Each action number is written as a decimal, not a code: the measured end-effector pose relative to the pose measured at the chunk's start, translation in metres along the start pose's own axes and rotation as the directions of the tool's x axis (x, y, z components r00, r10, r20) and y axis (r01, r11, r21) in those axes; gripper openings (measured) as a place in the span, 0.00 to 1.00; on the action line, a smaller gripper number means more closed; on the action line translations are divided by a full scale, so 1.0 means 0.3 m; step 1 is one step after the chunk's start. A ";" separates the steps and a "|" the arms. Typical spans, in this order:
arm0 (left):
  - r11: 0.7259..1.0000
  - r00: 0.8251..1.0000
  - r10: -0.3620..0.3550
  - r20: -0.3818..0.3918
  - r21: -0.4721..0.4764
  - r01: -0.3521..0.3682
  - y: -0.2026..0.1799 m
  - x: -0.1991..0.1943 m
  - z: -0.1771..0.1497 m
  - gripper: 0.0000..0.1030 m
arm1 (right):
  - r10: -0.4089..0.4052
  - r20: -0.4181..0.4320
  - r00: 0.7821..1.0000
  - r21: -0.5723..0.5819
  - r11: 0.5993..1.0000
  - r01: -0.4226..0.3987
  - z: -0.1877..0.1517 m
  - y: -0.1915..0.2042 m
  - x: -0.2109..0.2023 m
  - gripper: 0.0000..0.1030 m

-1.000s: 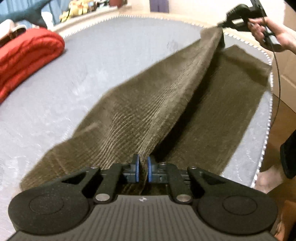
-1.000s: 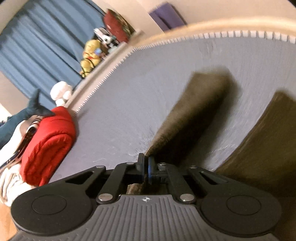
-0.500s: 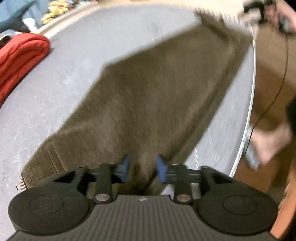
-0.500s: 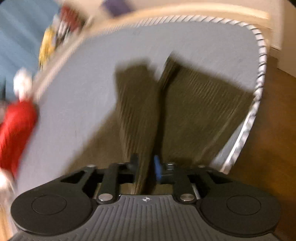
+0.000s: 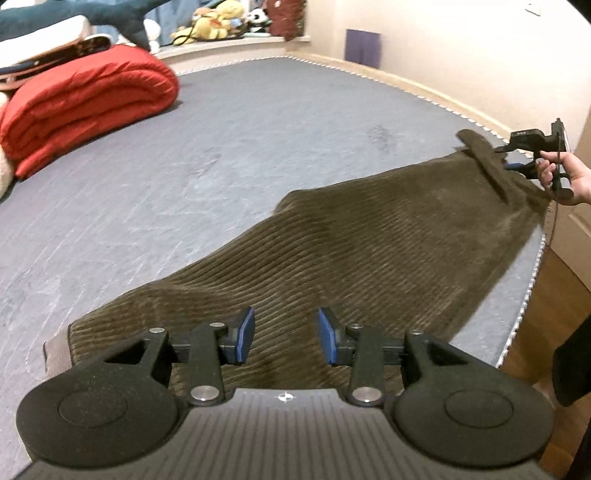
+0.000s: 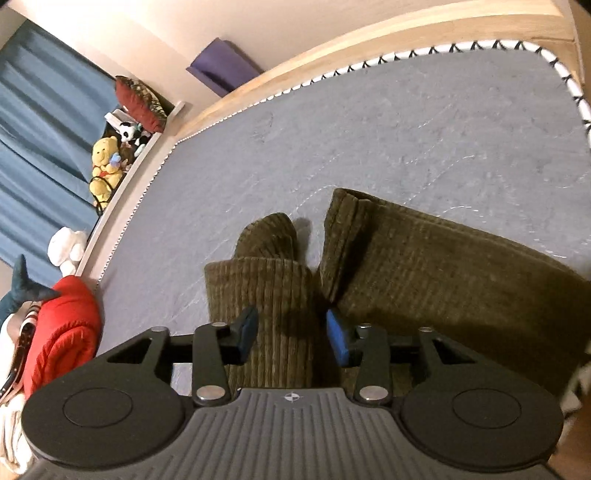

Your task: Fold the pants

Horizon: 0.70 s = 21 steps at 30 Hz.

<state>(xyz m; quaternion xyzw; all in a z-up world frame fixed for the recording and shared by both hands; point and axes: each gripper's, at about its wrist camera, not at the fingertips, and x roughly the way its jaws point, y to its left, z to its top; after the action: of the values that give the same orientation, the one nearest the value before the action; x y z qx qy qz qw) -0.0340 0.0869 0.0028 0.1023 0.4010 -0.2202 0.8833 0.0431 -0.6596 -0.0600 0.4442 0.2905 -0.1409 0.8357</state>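
Note:
Brown corduroy pants lie on the grey mattress, folded lengthwise with one leg over the other, near the right edge. My left gripper is open just above the waist end, touching nothing. In the left wrist view my right gripper shows at the far leg cuffs. In the right wrist view my right gripper is open over the leg ends of the pants, the cuffs slightly apart and one curled.
A folded red blanket lies at the far left of the mattress, with pillows and plush toys behind. The mattress edge and wooden floor are close on the right. A wooden bed frame runs along the wall.
Both grippers carried the lifted leg over onto the other leg, then opened and let go. The pants now lie flat, folded in half lengthwise.

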 end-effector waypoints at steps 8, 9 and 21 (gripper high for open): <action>1.000 1.000 0.018 -0.003 -0.010 -0.018 0.026 0.006 0.001 0.41 | 0.031 0.001 1.000 -0.014 0.999 -0.031 0.020 0.044 0.043 0.05; 1.000 1.000 0.017 0.001 -0.005 -0.017 0.019 0.000 0.003 0.41 | 0.058 0.022 0.998 -0.031 0.998 -0.057 0.026 0.066 0.016 0.04; 1.000 1.000 0.017 0.003 0.004 -0.017 -0.033 0.001 0.042 0.41 | -0.343 0.231 0.910 0.011 0.937 0.350 -0.077 -0.042 -0.423 0.03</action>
<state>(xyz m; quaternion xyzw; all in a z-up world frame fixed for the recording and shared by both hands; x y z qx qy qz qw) -0.0301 0.0735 0.0109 0.1075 0.3985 -0.2135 0.8855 -0.0719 -0.6507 -0.0009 0.3533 0.2683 -0.3328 0.8321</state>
